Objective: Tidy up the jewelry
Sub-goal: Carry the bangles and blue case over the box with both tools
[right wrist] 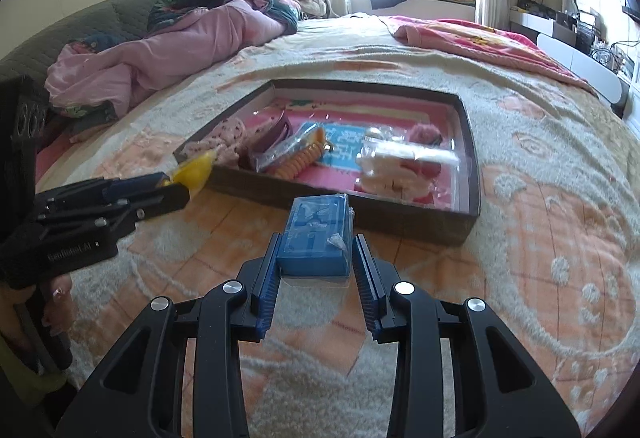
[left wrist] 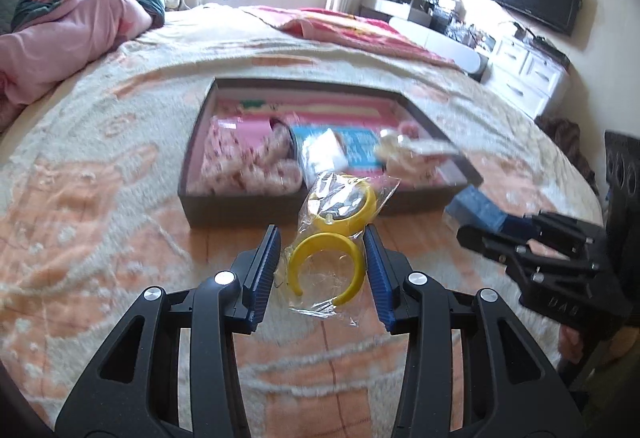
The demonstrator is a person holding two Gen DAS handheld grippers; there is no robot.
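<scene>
Left gripper (left wrist: 322, 266) grips bagged yellow bangles (left wrist: 334, 238), long axis pointing toward box (left wrist: 240, 211).

Before me: bed (right wrist: 540, 238) under a cream-and-peach fleece blanket. Directly on it: shallow dark cardboard tray (right wrist: 468, 215), crumpled pink quilt (right wrist: 192, 37), folded red-pink blanket (right wrist: 472, 33).

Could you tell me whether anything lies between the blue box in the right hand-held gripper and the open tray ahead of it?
Nothing visible does: the blue box, held in the right hand-held gripper, faces only bare blanket before the tray's near wall.
</scene>
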